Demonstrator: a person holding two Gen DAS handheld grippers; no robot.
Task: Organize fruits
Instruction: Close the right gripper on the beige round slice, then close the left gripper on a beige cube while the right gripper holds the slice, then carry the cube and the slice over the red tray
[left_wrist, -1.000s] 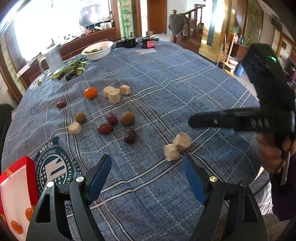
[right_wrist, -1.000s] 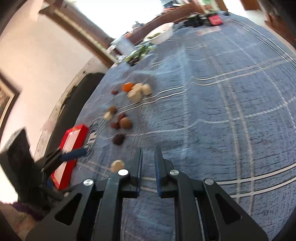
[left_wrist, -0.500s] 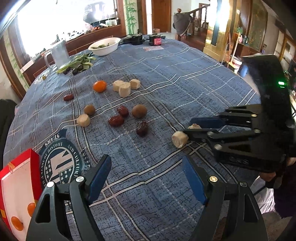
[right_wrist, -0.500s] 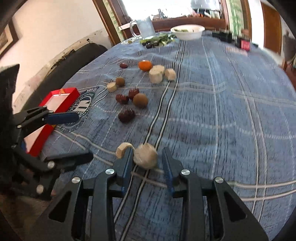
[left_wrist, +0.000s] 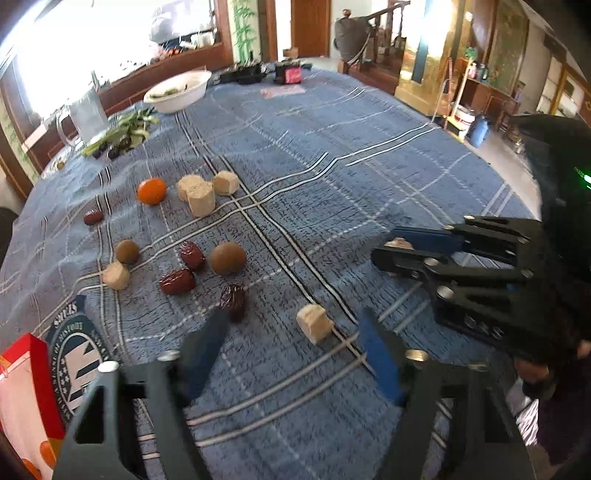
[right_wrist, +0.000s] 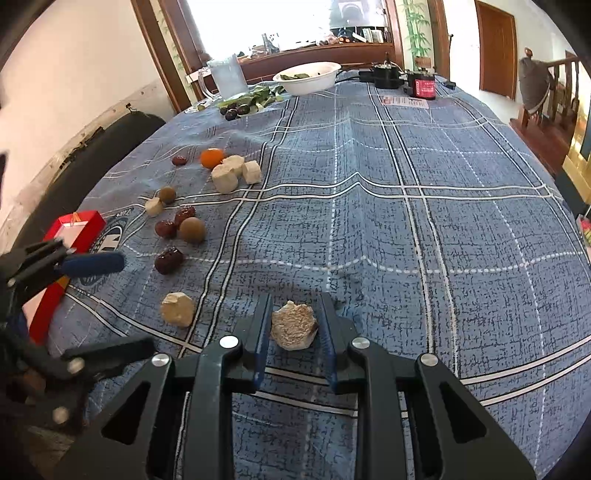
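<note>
Fruit lies on the blue plaid tablecloth (left_wrist: 332, 177): an orange (left_wrist: 151, 191), dark red dates (left_wrist: 177, 281), round brown fruits (left_wrist: 228, 258) and beige chunks (left_wrist: 199, 195). One beige chunk (left_wrist: 314, 323) lies just ahead of my left gripper (left_wrist: 291, 350), between its blue pads. Those jaws are closing and do not touch it. A second beige chunk (right_wrist: 293, 325) rests on the cloth inside my right gripper (right_wrist: 295, 306). Its jaws are closing, with the pads against the chunk's sides. My right gripper (left_wrist: 386, 244) also shows at the right of the left wrist view.
A red box (left_wrist: 22, 387) stands at the near left edge beside a round printed emblem (left_wrist: 79, 354). At the far side are a white bowl (left_wrist: 177, 92), a glass pitcher (left_wrist: 86, 114), green leaves (left_wrist: 125, 129) and small black and red devices (right_wrist: 423, 86).
My left gripper moved forward toward the nearer chunk and its jaws narrowed. My right gripper swung in, opened around the other chunk and has narrowed onto it.
</note>
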